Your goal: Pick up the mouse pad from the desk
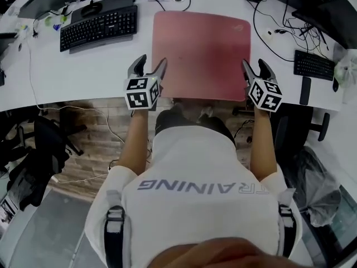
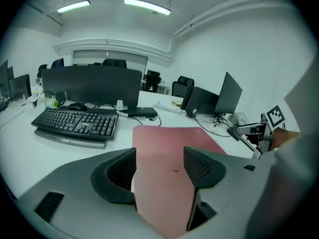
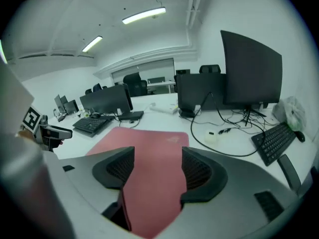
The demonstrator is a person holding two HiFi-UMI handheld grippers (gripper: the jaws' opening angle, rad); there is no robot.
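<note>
From the head view, the pink pad (image 1: 202,54) lies flat on the white tabletop (image 1: 95,66), its near edge right at the tabletop's front edge and a keyboard (image 1: 99,25) off to its left. The left claw (image 1: 152,62) sits at the pad's near left corner and the right claw (image 1: 254,64) at the near right one, both tipped downward.

In the left gripper view the jaws stand wide apart. The pad's left margin runs between them, with a sliver of white showing by the left jaw, and neither jaw presses on it.

The right gripper view shows the same thing mirrored: the jaws gape, the pad's right margin lies between them, and nothing is gripped.

It looks thin, light and floppy, a cloth-topped sheet that will probably sag in the middle once lifted. A non-slip underside may cling to the tabletop. The near corners look like the best hold, one per claw. Each would need a jaw worked under the edge at the tabletop's lip, then both raised evenly so the pad doesn't fold or slide out.
</note>
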